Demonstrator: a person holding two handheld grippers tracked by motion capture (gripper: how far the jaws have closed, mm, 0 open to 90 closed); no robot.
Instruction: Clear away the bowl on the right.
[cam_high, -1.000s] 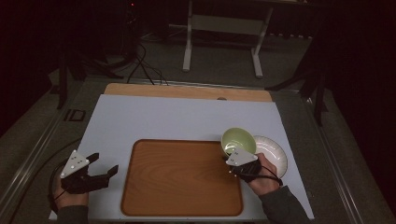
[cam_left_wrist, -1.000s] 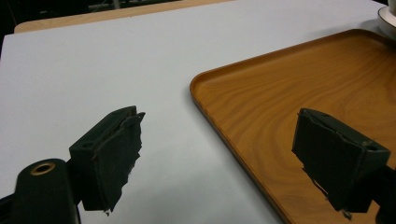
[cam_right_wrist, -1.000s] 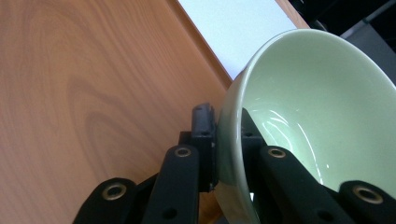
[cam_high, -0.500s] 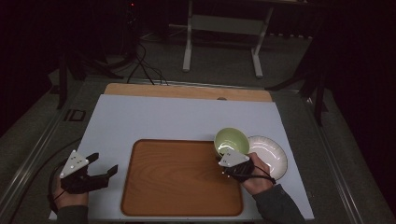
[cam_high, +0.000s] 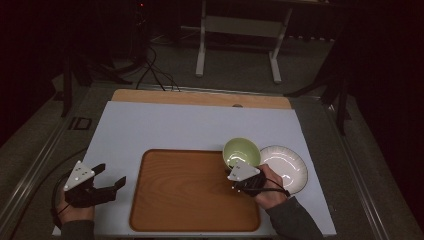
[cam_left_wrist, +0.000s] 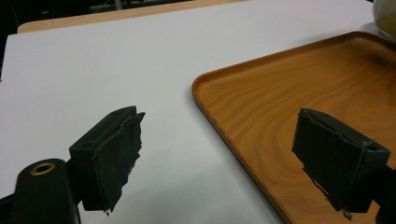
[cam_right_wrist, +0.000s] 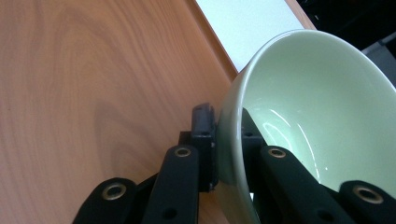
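A pale green bowl (cam_high: 241, 151) hangs over the right edge of the wooden tray (cam_high: 185, 195), held by its rim. My right gripper (cam_high: 242, 166) is shut on that rim. In the right gripper view the bowl's wall (cam_right_wrist: 308, 88) sits pinched between the two black jaws, one jaw outside and one inside, above the tray (cam_right_wrist: 84, 84). A white plate (cam_high: 286, 167) lies on the mat just right of the bowl. My left gripper (cam_high: 111, 176) rests at the mat's front left with its jaws open; the left gripper view has its pads (cam_left_wrist: 116, 149) wide apart over the mat beside the tray's corner (cam_left_wrist: 280, 112).
A white mat (cam_high: 170, 127) covers the table, with a wooden board edge (cam_high: 200, 97) at the back. A metal stand (cam_high: 237, 30) and cables (cam_high: 150, 65) are on the dark floor beyond the table.
My right gripper has carried the green bowl leftward, off the white plate and to the tray's right edge. The bowl has tipped more upright. The left gripper has stayed put.
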